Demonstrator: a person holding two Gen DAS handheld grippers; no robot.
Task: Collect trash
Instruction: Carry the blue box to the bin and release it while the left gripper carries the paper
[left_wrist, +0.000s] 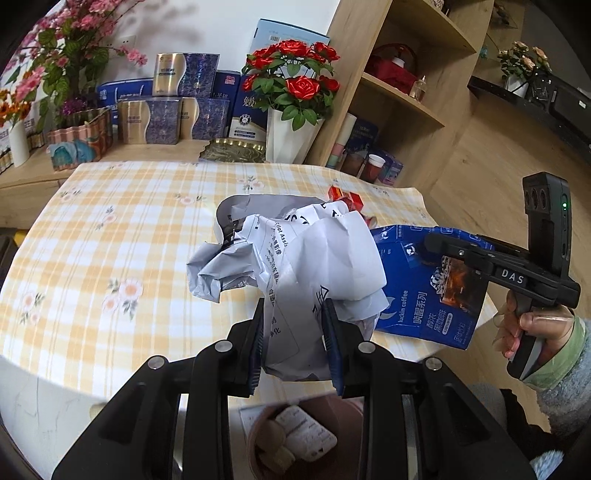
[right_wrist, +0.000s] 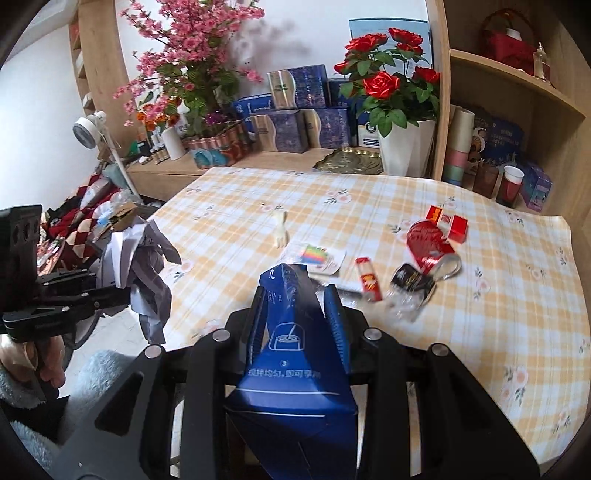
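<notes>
Left claw (left_wrist: 293, 341), bottom centre of the left wrist view, pinches a wad of crumpled paper (left_wrist: 295, 258): white and grey printed sheets, bunched, their bulk rising from the jaws toward mid-frame. Right claw (right_wrist: 295, 317), bottom centre of the right wrist view, pinches a blue coffee box (right_wrist: 291, 354), flattened, its long axis running along the fingers, the narrow end pointing up-frame toward the table (right_wrist: 369, 192). In the left view the same box sits at centre right, held above the table's near right edge. Below the paper, at the bottom edge, a round pink bin (left_wrist: 255, 443) holds scraps. The yellow checked tablecloth lies bare across its left half; in the right view, wrappers (right_wrist: 428, 247), a red pack (right_wrist: 448, 223) and a small red tube (right_wrist: 369, 282) lie scattered right of centre.
</notes>
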